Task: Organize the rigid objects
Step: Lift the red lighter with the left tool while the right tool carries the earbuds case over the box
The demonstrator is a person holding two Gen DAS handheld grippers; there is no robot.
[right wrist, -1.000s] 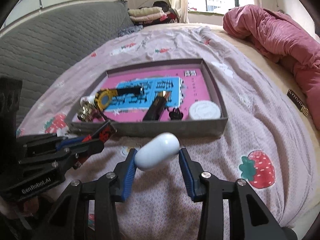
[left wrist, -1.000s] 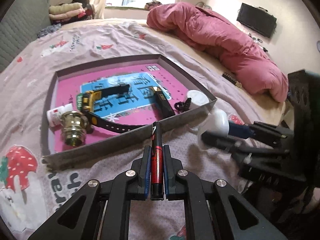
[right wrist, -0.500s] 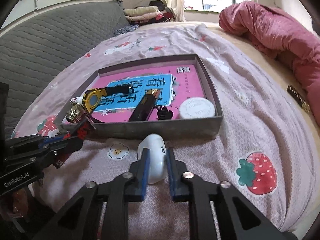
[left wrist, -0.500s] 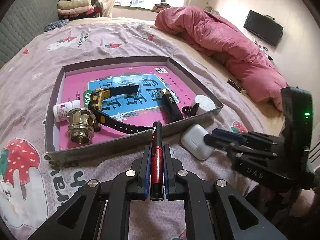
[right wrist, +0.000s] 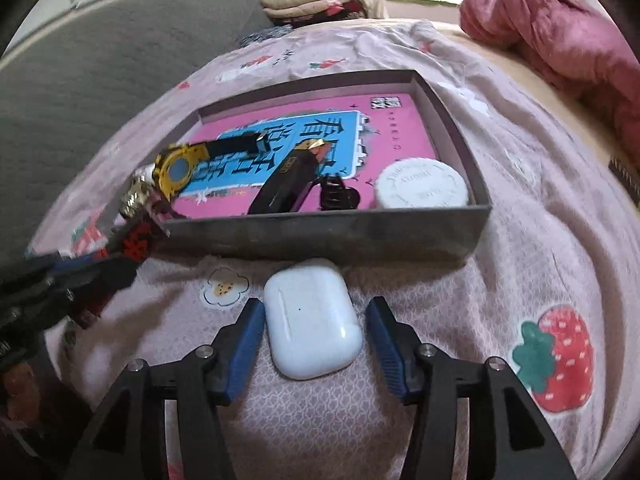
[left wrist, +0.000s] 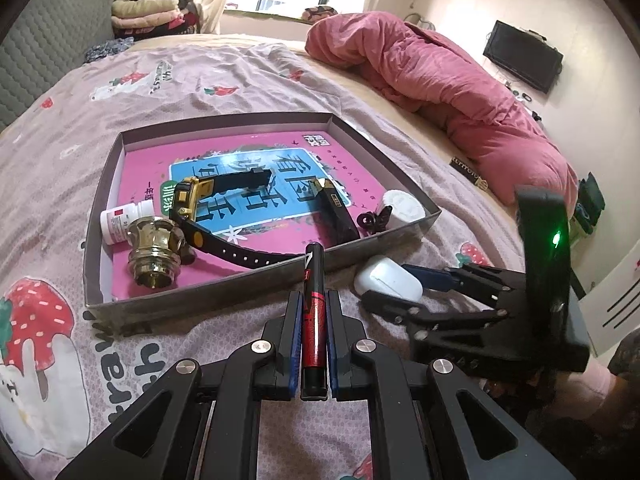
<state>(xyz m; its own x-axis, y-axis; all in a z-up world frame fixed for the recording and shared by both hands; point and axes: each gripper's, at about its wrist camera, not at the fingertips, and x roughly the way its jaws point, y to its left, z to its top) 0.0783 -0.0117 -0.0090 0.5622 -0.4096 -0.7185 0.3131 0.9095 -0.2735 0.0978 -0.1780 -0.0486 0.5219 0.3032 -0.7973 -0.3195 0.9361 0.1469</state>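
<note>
Right claw [right wrist: 316,332] tilted down, just opened around earbud case [right wrist: 312,320] on bedspread [right wrist: 520,280]

A bed [left wrist: 248,76] covered with a pale pink sheet printed with strawberries and cartoon animals carried everything. Directly on the sheet sat a shallow grey cardboard box tray [left wrist: 256,286] with a pink-and-blue printed bottom, and just beside its near wall a smooth white rounded earbud case [right wrist: 312,316] lay flat on the fabric. A bunched dark pink quilt [left wrist: 448,84] was heaped along the bed's far right side, a small black rectangular packet with gold lettering [left wrist: 469,168] lay near it, and folded clothes [left wrist: 144,12] were stacked at the far end.
</note>
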